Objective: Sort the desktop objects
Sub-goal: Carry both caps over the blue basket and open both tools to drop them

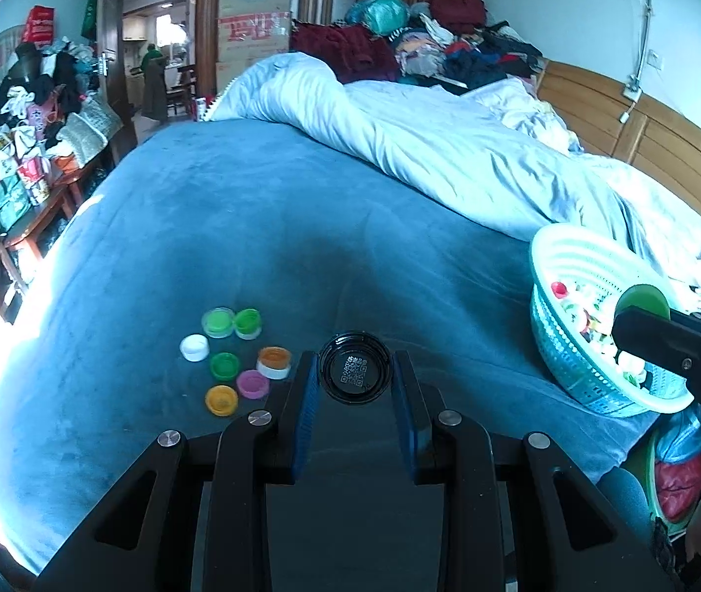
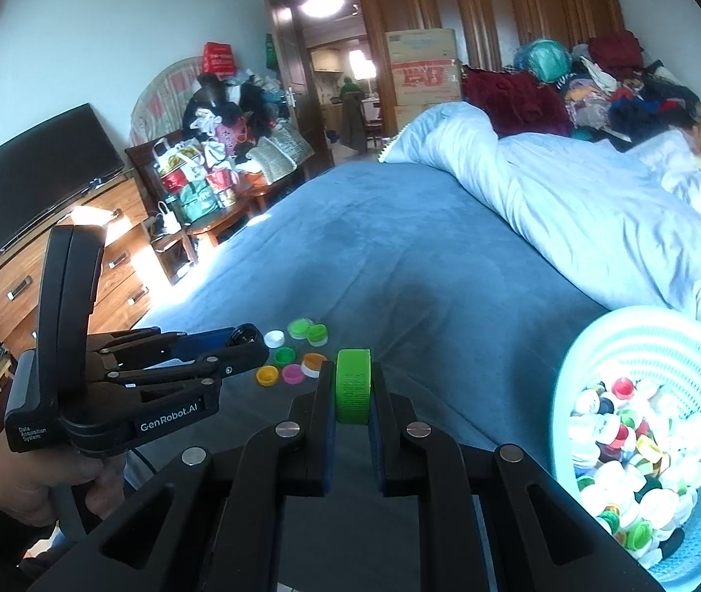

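Left wrist view: the left gripper is clamped on a black cap, open side up with a printed code inside, held above the blue blanket. Just left of it 7 caps lie in a loose cluster on the blanket: 3 green, 1 white, 2 orange, 1 pink. The right gripper shows at the right edge, over the basket, with a green cap at its tip.

In the right wrist view that gripper pinches the green cap on edge between its pads. The basket sits at lower right on the blanket, still heaped with many mixed caps.

By my reading the sorting is at an early stage: only 7 caps are laid out, with no clear grouping by colour yet, 2 more are in the grippers, and the bulk remains in the basket. The 2 held caps most likely go to the cluster next.
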A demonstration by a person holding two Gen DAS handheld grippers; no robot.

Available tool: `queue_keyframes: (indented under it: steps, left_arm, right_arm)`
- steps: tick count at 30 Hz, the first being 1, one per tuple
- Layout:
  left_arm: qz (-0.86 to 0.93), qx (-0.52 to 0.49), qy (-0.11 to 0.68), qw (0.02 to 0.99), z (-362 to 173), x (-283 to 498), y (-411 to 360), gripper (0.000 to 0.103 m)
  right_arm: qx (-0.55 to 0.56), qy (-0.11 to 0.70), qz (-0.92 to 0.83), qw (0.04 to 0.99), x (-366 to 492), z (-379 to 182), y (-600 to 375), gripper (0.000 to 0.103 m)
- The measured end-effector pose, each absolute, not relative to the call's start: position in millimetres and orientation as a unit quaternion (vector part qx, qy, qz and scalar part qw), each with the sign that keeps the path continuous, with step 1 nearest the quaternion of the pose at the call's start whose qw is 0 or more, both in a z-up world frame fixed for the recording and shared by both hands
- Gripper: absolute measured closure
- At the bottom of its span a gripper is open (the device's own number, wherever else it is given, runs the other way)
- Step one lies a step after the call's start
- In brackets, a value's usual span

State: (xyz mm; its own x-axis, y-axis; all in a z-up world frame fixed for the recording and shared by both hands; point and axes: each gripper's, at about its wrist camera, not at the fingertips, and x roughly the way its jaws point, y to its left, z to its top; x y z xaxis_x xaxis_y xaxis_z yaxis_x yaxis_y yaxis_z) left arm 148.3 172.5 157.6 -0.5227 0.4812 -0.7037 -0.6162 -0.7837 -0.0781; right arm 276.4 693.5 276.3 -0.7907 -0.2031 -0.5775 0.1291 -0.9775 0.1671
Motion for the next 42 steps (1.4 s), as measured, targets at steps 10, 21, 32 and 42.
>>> queue_keyframes:
  steps: [10,21,32,42]
  left_arm:
    - [0.855,-0.378,0.097,0.341,165,156,210,0.079]
    - [0.842,-0.380,0.108,0.368,170,167,257,0.079]
    - [0.824,-0.382,0.132,0.396,172,181,313,0.079]
    - [0.803,-0.397,0.142,0.421,165,192,364,0.079]
  right_arm:
    - [0.312,-0.068,-0.947,0.044,284,281,738,0.091]
    - [0.311,-0.082,-0.947,0.005,294,284,785,0.091]
    - [0.318,-0.102,-0.942,-0.029,302,281,821,0.091]
    - [0.321,-0.114,-0.939,-0.054,311,281,851,0.091]
